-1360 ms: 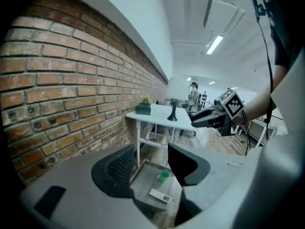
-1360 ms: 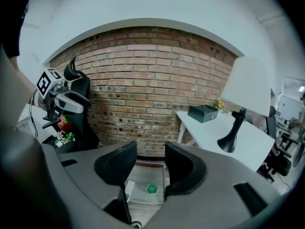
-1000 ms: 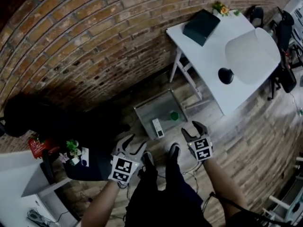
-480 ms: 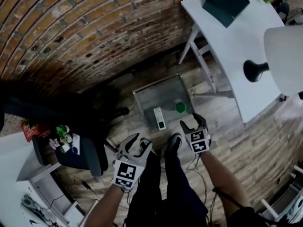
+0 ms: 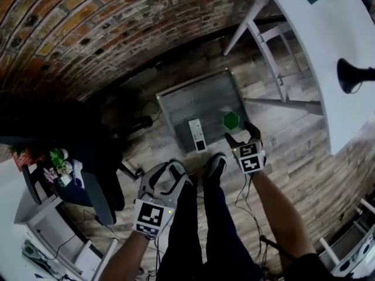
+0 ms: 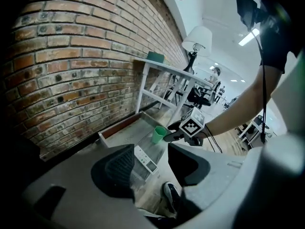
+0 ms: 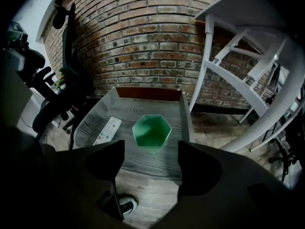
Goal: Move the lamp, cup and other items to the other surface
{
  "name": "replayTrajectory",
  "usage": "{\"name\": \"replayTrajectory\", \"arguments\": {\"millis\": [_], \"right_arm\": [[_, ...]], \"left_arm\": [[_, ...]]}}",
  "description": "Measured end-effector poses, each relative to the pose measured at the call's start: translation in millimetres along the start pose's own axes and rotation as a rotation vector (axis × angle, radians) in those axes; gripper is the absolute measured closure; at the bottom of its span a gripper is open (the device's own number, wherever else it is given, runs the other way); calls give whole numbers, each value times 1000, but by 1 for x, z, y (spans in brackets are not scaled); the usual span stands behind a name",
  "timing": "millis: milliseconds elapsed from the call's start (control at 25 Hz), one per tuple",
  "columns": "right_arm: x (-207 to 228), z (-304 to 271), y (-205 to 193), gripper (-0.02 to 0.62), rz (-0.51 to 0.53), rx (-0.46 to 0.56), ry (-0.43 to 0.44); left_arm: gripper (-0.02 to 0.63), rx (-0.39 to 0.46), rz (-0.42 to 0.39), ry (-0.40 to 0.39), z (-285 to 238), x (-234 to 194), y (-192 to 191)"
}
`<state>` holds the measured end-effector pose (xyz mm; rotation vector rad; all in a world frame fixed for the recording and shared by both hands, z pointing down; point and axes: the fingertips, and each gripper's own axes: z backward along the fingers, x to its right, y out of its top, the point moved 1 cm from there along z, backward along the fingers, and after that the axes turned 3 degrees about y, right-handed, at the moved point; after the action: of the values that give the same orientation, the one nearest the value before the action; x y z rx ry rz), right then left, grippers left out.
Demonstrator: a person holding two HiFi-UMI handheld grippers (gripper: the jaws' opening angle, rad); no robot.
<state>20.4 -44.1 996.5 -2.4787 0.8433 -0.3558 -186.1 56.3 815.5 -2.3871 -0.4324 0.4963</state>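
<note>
The green cup [image 5: 231, 120] stands upright on the right-hand near part of a low grey tray [image 5: 187, 101] on the floor, with its six-sided mouth facing straight up and its long axis vertical. The right gripper [image 5: 240, 132] is much the nearer of the two. In the right gripper view the cup [image 7: 151, 131] lies dead ahead, just beyond the tips and centred on the gap between them, not yet inside it. This gripper's [image 7: 151, 159] jaws are opening and already stand wide, with nothing in their hold. A short push forward and slightly down, away from the person and toward the brick wall, would probably bring the cup's walls between the pads. The left gripper [image 5: 165, 171] hangs nearer the person and further left, its jaws [image 6: 150, 163] partly apart and empty. A white remote [image 5: 196, 134] lies flat on the tray to the left of the cup, its long axis running near to far. Far right, the white table [image 5: 328, 51] carries the lamp [image 6: 198, 39], well apart from the tray.
</note>
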Motion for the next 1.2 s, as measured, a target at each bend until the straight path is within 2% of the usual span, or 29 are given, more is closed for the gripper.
{"name": "replayTrajectory", "arguments": {"millis": [360, 640, 880, 1200], "right_arm": [[0, -29, 17, 270, 105, 25, -17], [-4, -25, 27, 295, 122, 37, 1], [-8, 4, 40, 295, 89, 51, 7], [-38, 93, 84, 293, 74, 95, 56]], "left_arm": [[390, -8, 12, -8, -8, -9, -23], [390, -2, 18, 2, -8, -14, -23], [390, 17, 4, 16, 2, -12, -2], [390, 67, -51, 25, 51, 13, 60]]}}
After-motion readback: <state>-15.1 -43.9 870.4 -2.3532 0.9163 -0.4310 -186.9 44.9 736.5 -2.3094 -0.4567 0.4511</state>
